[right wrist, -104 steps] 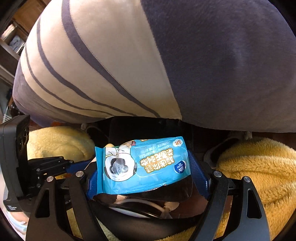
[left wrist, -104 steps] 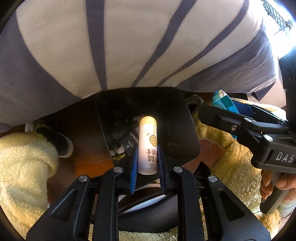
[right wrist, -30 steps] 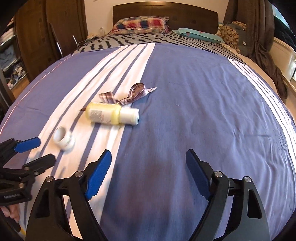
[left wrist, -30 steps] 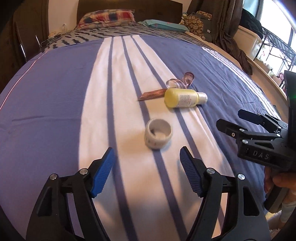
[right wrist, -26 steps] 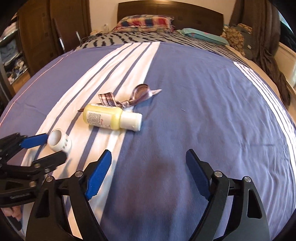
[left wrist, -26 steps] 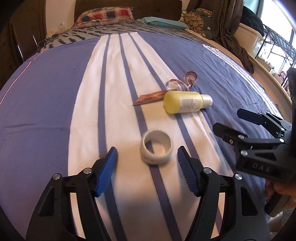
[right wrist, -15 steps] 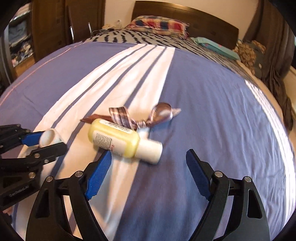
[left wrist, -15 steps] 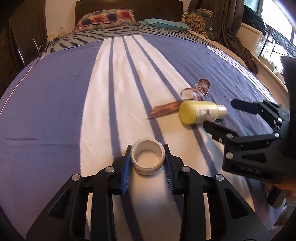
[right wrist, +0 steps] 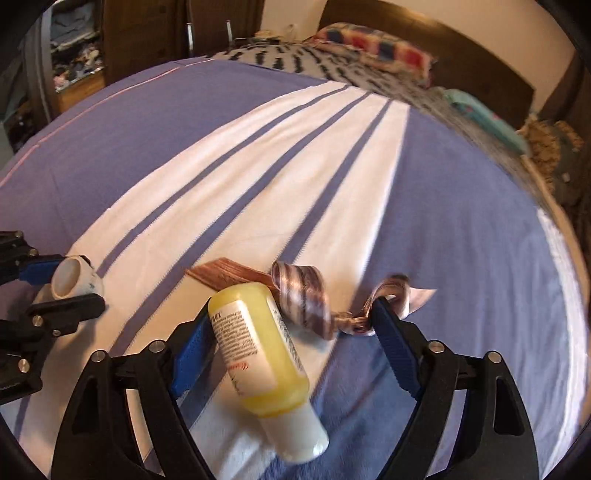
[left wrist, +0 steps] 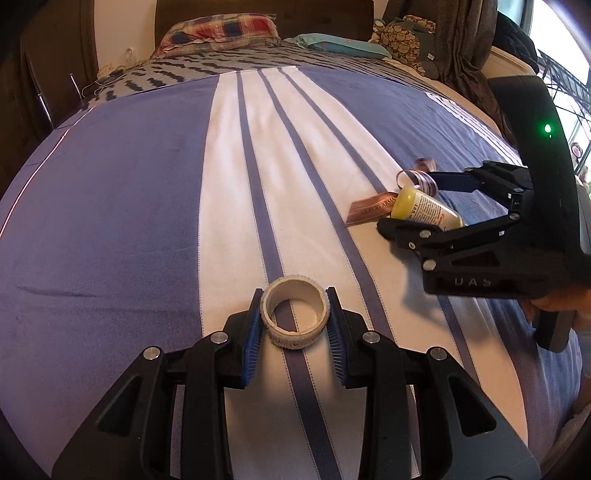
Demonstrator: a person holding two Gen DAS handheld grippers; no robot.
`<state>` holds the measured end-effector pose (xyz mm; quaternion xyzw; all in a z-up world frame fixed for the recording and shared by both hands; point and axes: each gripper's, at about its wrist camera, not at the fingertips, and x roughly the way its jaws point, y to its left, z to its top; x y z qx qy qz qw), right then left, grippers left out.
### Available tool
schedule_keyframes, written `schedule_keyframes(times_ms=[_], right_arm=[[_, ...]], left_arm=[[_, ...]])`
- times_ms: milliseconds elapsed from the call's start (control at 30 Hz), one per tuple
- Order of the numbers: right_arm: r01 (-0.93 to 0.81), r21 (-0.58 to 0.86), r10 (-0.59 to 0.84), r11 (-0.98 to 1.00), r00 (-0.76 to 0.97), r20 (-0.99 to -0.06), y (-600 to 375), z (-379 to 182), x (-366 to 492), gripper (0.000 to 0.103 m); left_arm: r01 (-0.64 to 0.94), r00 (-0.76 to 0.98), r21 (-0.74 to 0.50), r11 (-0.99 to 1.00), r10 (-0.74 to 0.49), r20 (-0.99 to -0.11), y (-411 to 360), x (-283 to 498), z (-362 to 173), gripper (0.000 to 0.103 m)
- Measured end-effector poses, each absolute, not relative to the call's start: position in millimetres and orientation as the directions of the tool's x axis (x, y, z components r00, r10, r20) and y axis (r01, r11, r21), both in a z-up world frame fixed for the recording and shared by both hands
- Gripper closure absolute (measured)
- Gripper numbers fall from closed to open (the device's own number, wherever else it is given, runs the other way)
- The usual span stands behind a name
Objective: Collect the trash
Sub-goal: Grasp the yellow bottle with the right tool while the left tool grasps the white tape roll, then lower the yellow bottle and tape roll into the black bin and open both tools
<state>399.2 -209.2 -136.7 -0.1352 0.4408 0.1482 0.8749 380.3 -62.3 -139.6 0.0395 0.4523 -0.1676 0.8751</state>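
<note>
My left gripper (left wrist: 294,314) is shut on a white tape ring (left wrist: 294,318) on the striped bedspread (left wrist: 147,221); the ring also shows at the left of the right wrist view (right wrist: 72,281). My right gripper (right wrist: 291,325) is open around a yellow bottle with a white cap (right wrist: 264,363) that lies between its fingers. A striped ribbon (right wrist: 310,295) and a brown wrapper (right wrist: 225,275) lie just beyond the bottle. In the left wrist view the right gripper (left wrist: 417,203) straddles the bottle (left wrist: 424,208) at the right.
Pillows (left wrist: 221,33) and a headboard (right wrist: 424,44) stand at the far end of the bed. A dark blanket (left wrist: 465,55) hangs at the far right. A wardrobe (right wrist: 74,40) stands beyond the bed's left side.
My left gripper closed on the tape ring. My right gripper moved forward and down until the yellow bottle lay between its open fingers.
</note>
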Motion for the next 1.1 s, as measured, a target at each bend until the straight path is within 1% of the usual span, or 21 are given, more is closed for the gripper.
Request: schedule_keyframes(times_ms=[67,100,133,300,567,867,1100], right_arm=[[-0.388,-0.061,0.181,0.919,0.557,-0.81,-211.1,-135.9,399.7,0.058],[-0.389,-0.055,0.189,0.92,0.56,-0.807,-210.5,-135.3,398.5,0.062],[-0.391,-0.046,0.197,0.919,0.558,-0.806,-210.0,-135.0,396.9,0.072],[-0.374,-0.052,0.184,0.926,0.566,-0.803,-203.4,-133.0,385.6,0.072],[-0.366,-0.026,0.202,0.93,0.568,-0.798,-192.6,-125.1,349.4,0.072],[-0.345,0.004,0.234,0.939,0.627,-0.743,-190.7,-92.0,273.0,0.072],[-0.299,0.033,0.238,0.954,0.682,-0.691,-201.9,-67.4,191.5,0.072]], left_arm=[[0.329,0.536,-0.086,0.94,-0.262,-0.802,-62.1,379.6,-139.6,0.072],[0.329,0.537,-0.088,0.94,-0.263,-0.802,-61.9,379.0,-139.4,0.072],[0.328,0.538,-0.088,0.94,-0.263,-0.801,-62.0,378.3,-139.1,0.072],[0.329,0.536,-0.106,0.938,-0.278,-0.797,-61.4,367.8,-134.0,0.072],[0.345,0.556,-0.103,0.933,-0.291,-0.778,-62.8,325.2,-114.9,0.072],[0.372,0.577,-0.11,0.922,-0.322,-0.751,-57.3,265.8,-91.7,0.072],[0.406,0.595,-0.111,0.907,-0.354,-0.722,-49.4,198.6,-78.2,0.072]])
